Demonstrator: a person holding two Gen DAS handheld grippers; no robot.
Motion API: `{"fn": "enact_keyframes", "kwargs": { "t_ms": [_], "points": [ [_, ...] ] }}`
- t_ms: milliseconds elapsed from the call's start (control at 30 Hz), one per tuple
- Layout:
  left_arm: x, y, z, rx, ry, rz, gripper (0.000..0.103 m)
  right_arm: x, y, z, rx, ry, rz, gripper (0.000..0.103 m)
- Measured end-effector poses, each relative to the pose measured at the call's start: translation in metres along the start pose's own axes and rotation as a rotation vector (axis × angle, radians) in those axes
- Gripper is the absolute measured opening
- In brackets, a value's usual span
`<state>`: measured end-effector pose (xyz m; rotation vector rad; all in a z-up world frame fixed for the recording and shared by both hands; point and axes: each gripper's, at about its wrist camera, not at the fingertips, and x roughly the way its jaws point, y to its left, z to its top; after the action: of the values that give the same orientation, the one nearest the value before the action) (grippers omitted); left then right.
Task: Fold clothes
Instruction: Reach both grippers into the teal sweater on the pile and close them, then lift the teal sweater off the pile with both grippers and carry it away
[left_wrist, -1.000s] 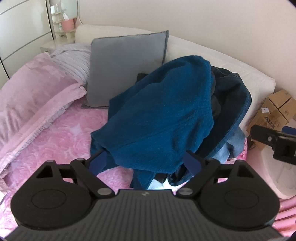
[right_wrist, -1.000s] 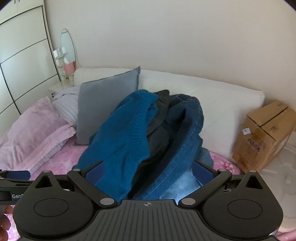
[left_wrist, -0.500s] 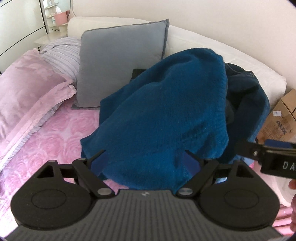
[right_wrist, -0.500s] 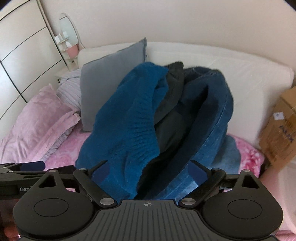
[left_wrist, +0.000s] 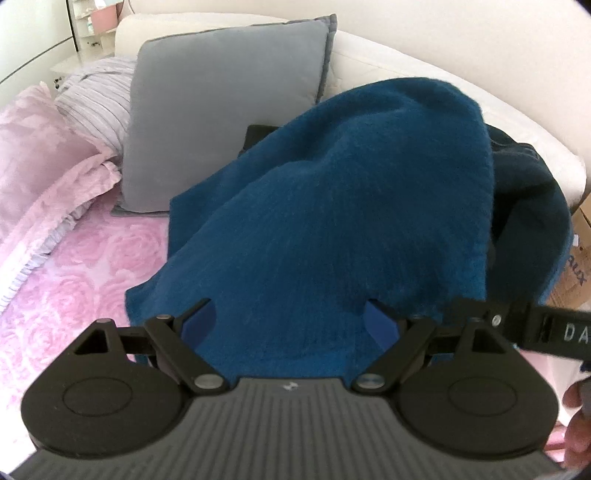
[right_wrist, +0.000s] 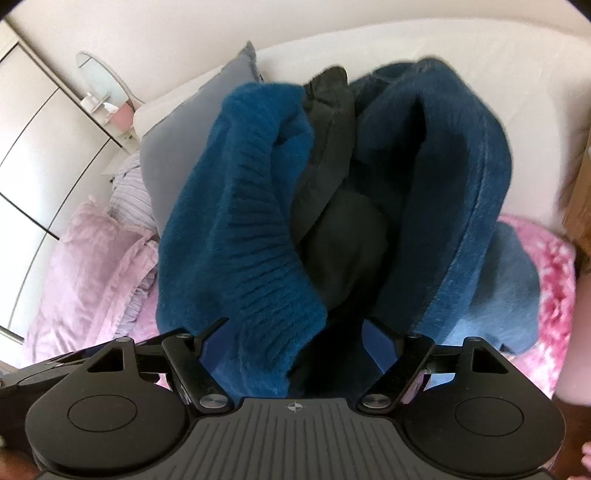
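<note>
I see the pile of clothes filling the middle of both views, heaped on the pink rose-patterned bedspread (left_wrist: 92, 266) against the white headboard cushion (left_wrist: 406, 70); on top lies the teal knitted sweater (left_wrist: 332, 221), draped from centre right of the left wrist frame down to the lower centre; a grey pillow (left_wrist: 221, 110) stands behind it at upper centre, with a striped pillow (left_wrist: 96, 99) and a pink quilt (left_wrist: 33, 147) at the left edge.

My left gripper (left_wrist: 291, 326) stands wide and released, its blue pads either side of the sweater's lower hem, not pressing on it; the cloth lies between and beyond them.

In the right wrist view the sweater's ribbed cuff end (right_wrist: 258, 258) hangs at centre left, a black garment (right_wrist: 332, 184) sits in the middle, and a denim piece (right_wrist: 461, 184) folds over at the right; my right gripper (right_wrist: 295, 339) has just been narrowing its jaws, yet the pads are clear of the cloth, with the ribbed end and the dark fabric between them; ungripped so far.

The right gripper's body also shows at the lower right edge of the left wrist frame.
</note>
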<state>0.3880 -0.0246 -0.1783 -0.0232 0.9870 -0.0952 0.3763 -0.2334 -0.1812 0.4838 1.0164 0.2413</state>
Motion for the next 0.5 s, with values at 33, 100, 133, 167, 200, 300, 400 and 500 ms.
{"fn": "enact_keyframes", "kwargs": {
  "t_ms": [33, 100, 133, 167, 200, 300, 400, 500],
  "points": [
    [0.005, 0.001, 0.001, -0.005, 0.003, -0.010, 0.086, 0.004, -0.002, 0.001, 0.016, 0.010, 0.008, 0.081],
    [0.015, 0.004, 0.002, -0.018, 0.007, -0.035, 0.090, 0.011, -0.005, 0.002, 0.048, 0.028, 0.028, 0.080],
    [0.020, 0.006, 0.001, -0.026, 0.008, -0.049, 0.090, 0.013, -0.007, 0.003, 0.063, 0.036, 0.041, 0.079],
    [0.024, 0.007, 0.001, -0.034, 0.008, -0.066, 0.090, 0.016, -0.008, 0.004, 0.076, 0.043, 0.057, 0.065],
    [0.028, 0.009, 0.000, -0.041, 0.004, -0.090, 0.087, 0.018, -0.009, 0.005, 0.088, 0.051, 0.073, 0.054],
    [0.031, 0.010, -0.003, -0.031, -0.025, -0.152, 0.066, 0.020, -0.011, 0.009, 0.132, 0.061, 0.119, 0.025],
    [0.024, 0.009, -0.006, -0.003, -0.052, -0.174, 0.037, 0.012, -0.005, 0.010, 0.100, 0.035, 0.125, 0.014],
    [0.010, 0.012, -0.010, 0.001, -0.077, -0.182, 0.013, -0.001, 0.006, 0.009, 0.050, -0.006, 0.143, 0.011]
  ]
}}
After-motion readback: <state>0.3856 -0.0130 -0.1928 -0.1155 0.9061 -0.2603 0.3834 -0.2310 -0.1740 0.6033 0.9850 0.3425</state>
